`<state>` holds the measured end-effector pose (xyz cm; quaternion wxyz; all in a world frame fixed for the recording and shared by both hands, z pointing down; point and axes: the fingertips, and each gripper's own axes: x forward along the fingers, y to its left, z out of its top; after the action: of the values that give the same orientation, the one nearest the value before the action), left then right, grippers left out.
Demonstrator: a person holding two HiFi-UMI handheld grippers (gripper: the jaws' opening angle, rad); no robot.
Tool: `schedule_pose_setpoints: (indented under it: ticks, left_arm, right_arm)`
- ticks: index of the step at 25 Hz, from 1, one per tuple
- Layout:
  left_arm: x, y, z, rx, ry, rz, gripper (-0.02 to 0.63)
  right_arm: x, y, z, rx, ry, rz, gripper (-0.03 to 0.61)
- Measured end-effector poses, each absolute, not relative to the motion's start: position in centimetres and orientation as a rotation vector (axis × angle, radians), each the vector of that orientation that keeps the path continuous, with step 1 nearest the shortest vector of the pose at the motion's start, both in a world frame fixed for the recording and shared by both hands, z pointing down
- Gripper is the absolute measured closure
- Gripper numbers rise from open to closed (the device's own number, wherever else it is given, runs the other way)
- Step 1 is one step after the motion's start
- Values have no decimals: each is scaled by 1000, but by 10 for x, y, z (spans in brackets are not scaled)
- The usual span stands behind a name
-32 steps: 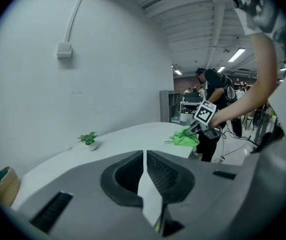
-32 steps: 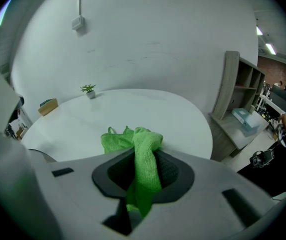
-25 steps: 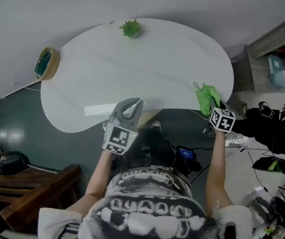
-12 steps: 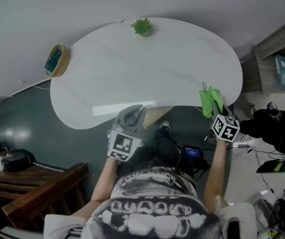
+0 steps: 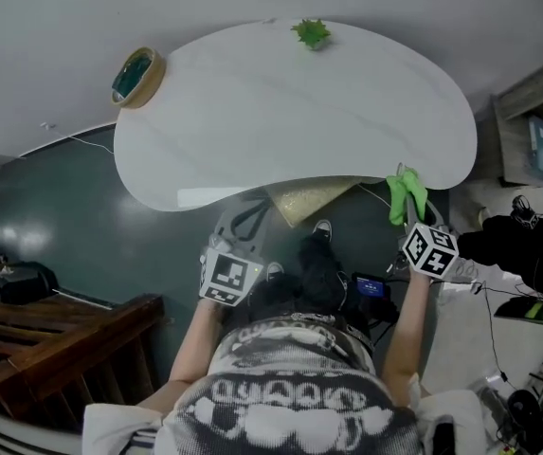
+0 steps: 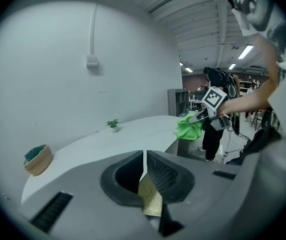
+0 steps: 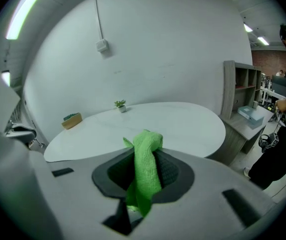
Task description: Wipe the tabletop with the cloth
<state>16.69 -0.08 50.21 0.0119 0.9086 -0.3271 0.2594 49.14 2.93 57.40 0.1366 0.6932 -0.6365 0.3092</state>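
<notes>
While our right gripper [image 5: 410, 224] is pinching the cloth [image 5: 405, 190] at the lower-right edge of the worktop [image 5: 299, 112], our left gripper [image 5: 250, 209] is hovering, pressed together, below it.

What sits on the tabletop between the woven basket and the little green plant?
Nothing. Between the basket and the plant, the white tabletop is bare. The head view shows this plainly, and the right gripper view agrees.

Coarse-knit green cloth [image 7: 143, 169]; smooth, faintly glossy white tabletop [image 5: 280, 112].
</notes>
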Motion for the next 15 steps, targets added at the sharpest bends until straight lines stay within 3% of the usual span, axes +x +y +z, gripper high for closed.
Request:
schedule_pose_setpoints:
  ticks: [15]
  left_arm:
    - [51, 92, 486, 2837, -1100, 697, 594]
  right_arm:
    - [321, 125, 544, 1874, -2020, 801, 514]
